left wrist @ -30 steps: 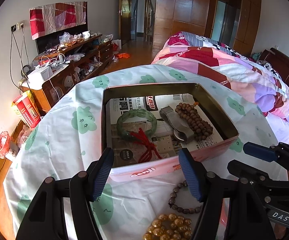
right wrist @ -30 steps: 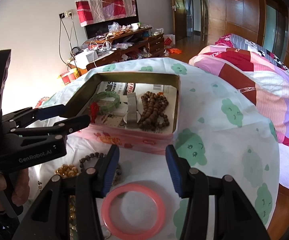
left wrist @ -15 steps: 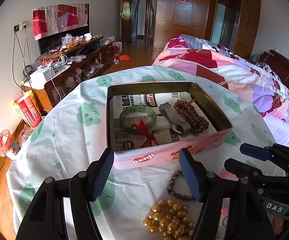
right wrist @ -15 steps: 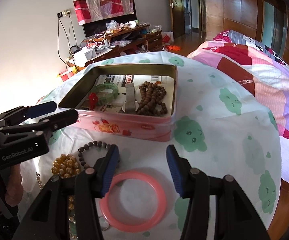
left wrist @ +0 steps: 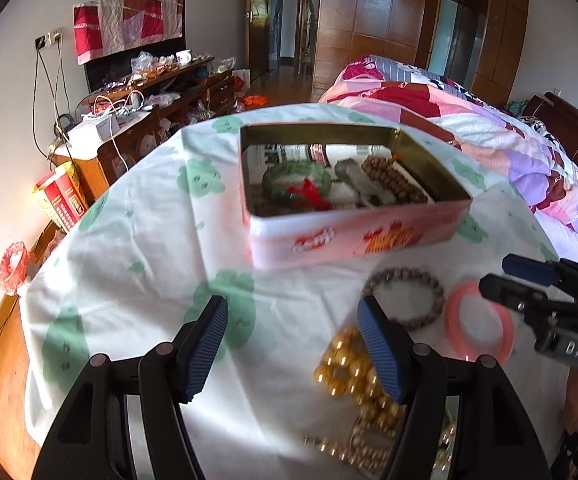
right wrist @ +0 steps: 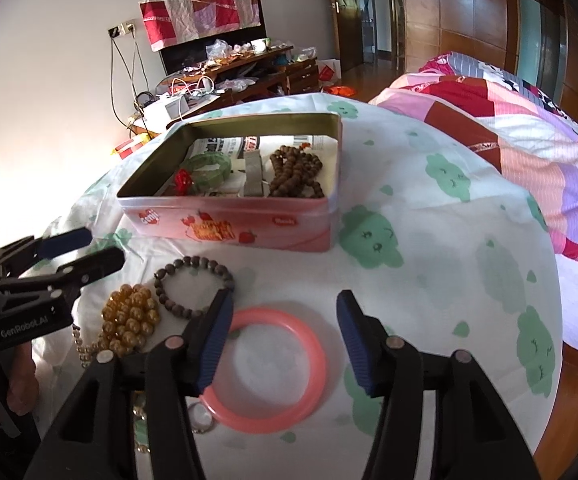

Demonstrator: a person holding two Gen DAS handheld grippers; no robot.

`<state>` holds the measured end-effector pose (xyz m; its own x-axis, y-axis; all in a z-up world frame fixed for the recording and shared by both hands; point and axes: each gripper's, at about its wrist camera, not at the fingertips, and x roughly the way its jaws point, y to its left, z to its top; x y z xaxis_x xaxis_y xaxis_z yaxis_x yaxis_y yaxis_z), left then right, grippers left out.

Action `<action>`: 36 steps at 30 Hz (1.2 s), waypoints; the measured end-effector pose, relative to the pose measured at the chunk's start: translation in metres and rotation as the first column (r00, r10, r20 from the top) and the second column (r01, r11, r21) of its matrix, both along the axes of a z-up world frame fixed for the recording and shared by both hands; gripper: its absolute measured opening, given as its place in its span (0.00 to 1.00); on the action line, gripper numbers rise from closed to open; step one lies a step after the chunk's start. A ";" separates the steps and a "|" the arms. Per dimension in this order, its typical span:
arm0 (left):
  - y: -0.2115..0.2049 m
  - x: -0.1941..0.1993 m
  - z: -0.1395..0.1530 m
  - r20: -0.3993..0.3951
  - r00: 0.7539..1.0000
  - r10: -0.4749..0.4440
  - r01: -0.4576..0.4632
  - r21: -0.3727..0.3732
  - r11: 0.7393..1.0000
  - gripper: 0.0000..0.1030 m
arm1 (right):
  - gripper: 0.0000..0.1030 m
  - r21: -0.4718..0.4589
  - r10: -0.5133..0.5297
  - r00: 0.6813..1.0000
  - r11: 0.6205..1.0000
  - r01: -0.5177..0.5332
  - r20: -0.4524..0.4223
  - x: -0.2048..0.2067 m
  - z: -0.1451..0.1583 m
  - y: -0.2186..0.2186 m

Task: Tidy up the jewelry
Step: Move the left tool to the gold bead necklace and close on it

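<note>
A pink tin box sits open on the table with a green bangle, a silver piece and brown prayer beads inside. In front of it lie a dark bead bracelet, golden beads and a pink bangle. My left gripper is open and empty, left of the golden beads. My right gripper is open and empty, straddling the pink bangle from above.
The round table wears a white cloth with green prints. A small ring and thin chain lie near the pink bangle. A bed with a patchwork quilt stands to the right, a cluttered wooden cabinet at the back left.
Both grippers have pulled back from the tin toward the near edge of the table and dropped lower. The loose bracelets now show fully. Both stay open.
</note>
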<state>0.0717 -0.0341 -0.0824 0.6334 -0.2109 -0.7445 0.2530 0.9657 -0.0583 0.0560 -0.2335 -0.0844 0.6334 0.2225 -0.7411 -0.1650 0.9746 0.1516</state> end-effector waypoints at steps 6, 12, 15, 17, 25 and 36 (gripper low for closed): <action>0.004 -0.023 -0.002 -0.007 1.000 -0.005 0.005 -0.005 1.000 0.66 | 0.55 0.014 -0.012 1.000 1.000 0.012 -0.010 -0.011 -0.003 -0.005; -0.012 -0.039 0.001 0.008 0.999 -0.045 0.046 -0.011 0.999 0.66 | 0.58 0.000 -0.026 1.000 1.000 0.026 -0.007 -0.030 -0.007 -0.007; -0.022 -0.040 -0.003 -0.006 0.998 -0.068 0.068 -0.011 0.998 0.66 | 0.58 0.002 -0.037 0.999 0.999 0.038 -0.011 -0.038 -0.010 -0.010; -0.027 -0.039 -0.006 -0.021 0.996 -0.083 0.083 -0.020 0.996 0.66 | 0.58 0.010 -0.047 0.999 0.999 0.047 -0.014 -0.041 -0.013 -0.013; -0.034 -0.032 -0.009 -0.056 0.988 -0.143 0.139 -0.065 0.988 0.25 | 0.58 0.028 -0.045 0.999 0.999 0.045 -0.014 -0.041 -0.016 -0.015; -0.005 -0.027 0.017 0.014 0.996 -0.090 0.091 -0.155 0.984 0.21 | 0.58 0.052 -0.061 0.998 0.997 0.062 -0.022 -0.039 -0.016 -0.019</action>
<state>0.0444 -0.0391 -0.0658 0.6110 -0.3806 -0.6941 0.3403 0.9180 -0.2038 0.0168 -0.2523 -0.1006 0.6317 0.2232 -0.7424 -0.1016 0.9732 0.2062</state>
